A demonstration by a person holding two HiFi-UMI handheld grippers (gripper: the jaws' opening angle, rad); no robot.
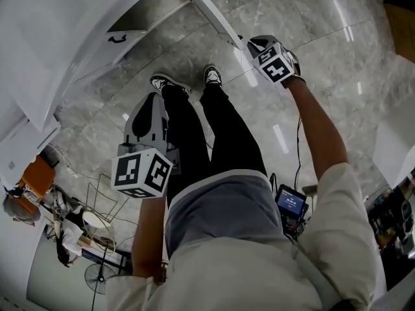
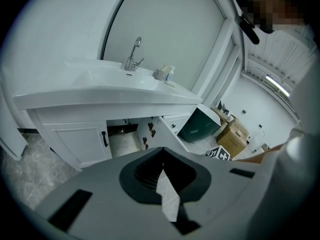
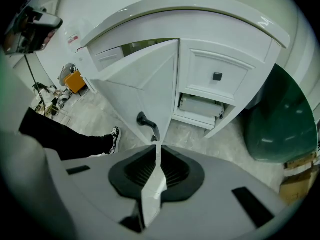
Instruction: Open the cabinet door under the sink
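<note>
The white panelled cabinet door (image 3: 145, 89) stands open at 12 o'clock of my right tongs (image 3: 158, 145), which are together at its edge. My left tongs (image 2: 162, 165) are together, empty. I judge the door stiff, light and glossy, so its black handle (image 3: 148, 124) grips best.

The right gripper (image 1: 248, 43) sits at the open cabinet door (image 1: 211, 11).

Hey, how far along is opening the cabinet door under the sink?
Mostly done: the cabinet door stands swung well out from the vanity. In hand: the right claw, closed, sits at the door's free edge by its black handle; the left claw hangs closed, idle. Left: perhaps a little more swing, then withdraw.
</note>
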